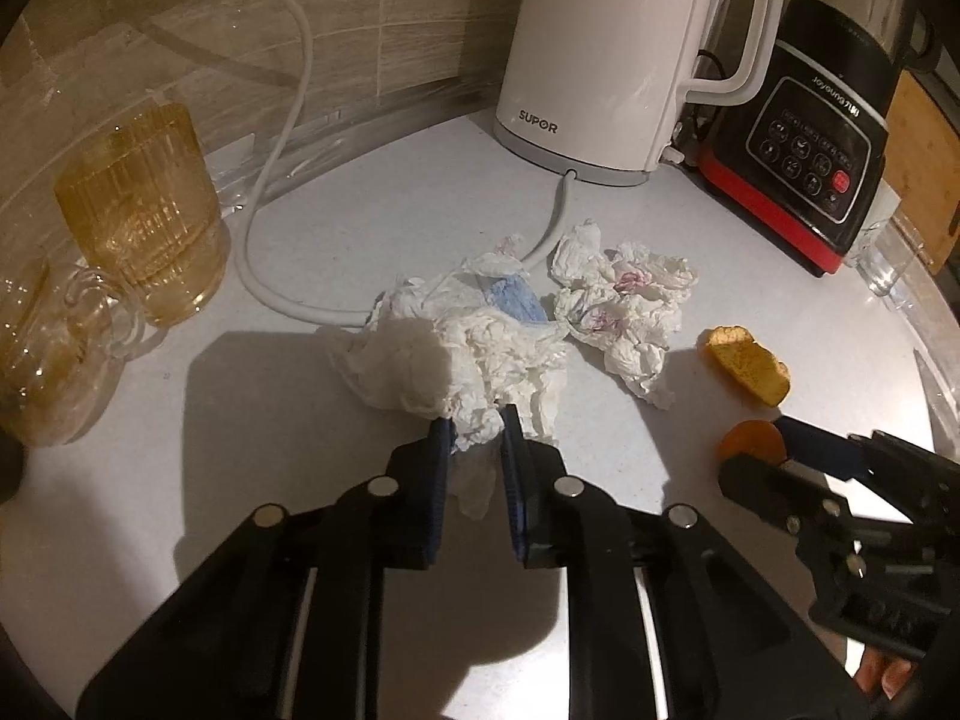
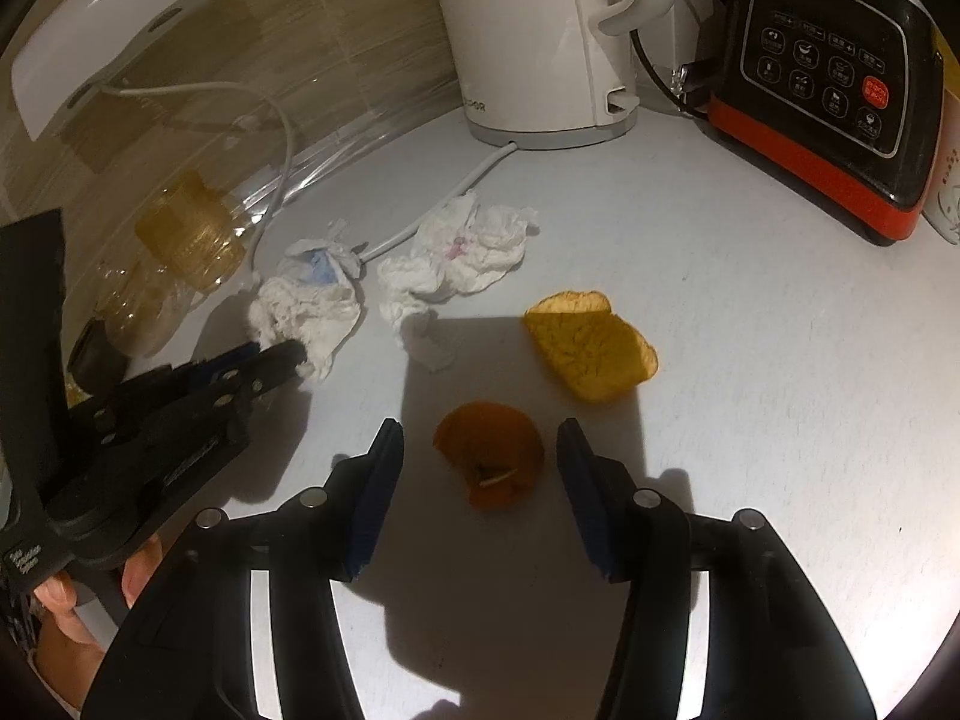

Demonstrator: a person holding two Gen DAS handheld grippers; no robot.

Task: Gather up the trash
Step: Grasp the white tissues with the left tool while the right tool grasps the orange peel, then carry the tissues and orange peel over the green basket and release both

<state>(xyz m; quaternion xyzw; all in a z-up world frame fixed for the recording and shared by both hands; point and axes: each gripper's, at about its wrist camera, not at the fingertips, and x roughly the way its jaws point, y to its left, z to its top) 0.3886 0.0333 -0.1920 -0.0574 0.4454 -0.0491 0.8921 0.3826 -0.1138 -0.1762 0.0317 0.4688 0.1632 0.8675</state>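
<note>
While I watched from the left wrist camera, my left gripper (image 1: 477, 429) was pinched on the near edge of a crumpled white tissue (image 1: 456, 354) with a blue patch, its pads pressing into the paper as it lay on the white countertop (image 1: 360, 216). On the right wrist view, my right gripper (image 2: 480, 438) stood spread around a small orange peel (image 2: 489, 453), one pad on each side of it with a gap showing on both sides, so it gripped nothing. Just beyond that peel lay a larger, paler peel piece (image 2: 591, 348), inner side up. To its left, a second crumpled tissue (image 2: 462, 255) with pink stains sat beside the one I held. Further left stood an amber ribbed glass (image 1: 141, 210) with a clear glass mug (image 1: 48, 354) next to it. At the back, a white kettle (image 1: 606, 54) stood against the tiled wall, its cord (image 1: 270, 192) looping across the counter, with a black and red blender base (image 2: 834, 78) to its right.
</note>
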